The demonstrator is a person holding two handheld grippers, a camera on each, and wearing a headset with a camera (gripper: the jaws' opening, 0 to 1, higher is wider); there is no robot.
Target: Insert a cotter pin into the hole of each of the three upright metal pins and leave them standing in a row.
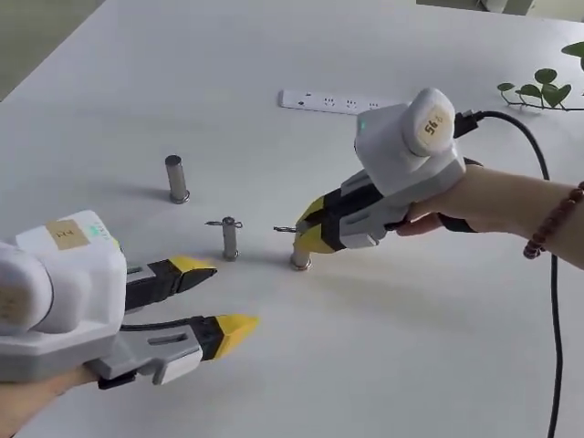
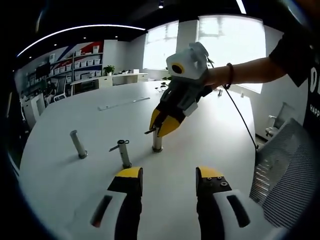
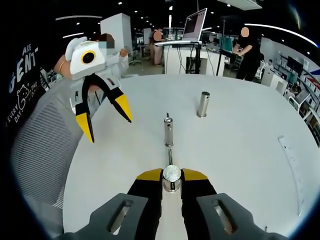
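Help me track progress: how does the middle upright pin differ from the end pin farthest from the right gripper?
The middle pin carries a cotter pin through its top; the end pin has none. The middle pin looks slimmer, the end pin thicker. The middle pin stands beside the third pin, which the right gripper grips; the end pin stands further off. Both stand upright.

Open-plan office, judging by the broad white table (image 1: 383, 347) with a power strip (image 1: 333, 101) lying on it and a leafy plant (image 1: 538, 91) at its edge. Around it, a mesh-backed chair (image 2: 280, 165), shelves of boxes (image 2: 85, 65) along a wall, tall bright windows (image 2: 230, 45) and strip lighting (image 2: 75, 30) overhead. Farther off, a laptop (image 3: 195, 25) raised on a stand and a person (image 3: 248, 55) standing among desks.
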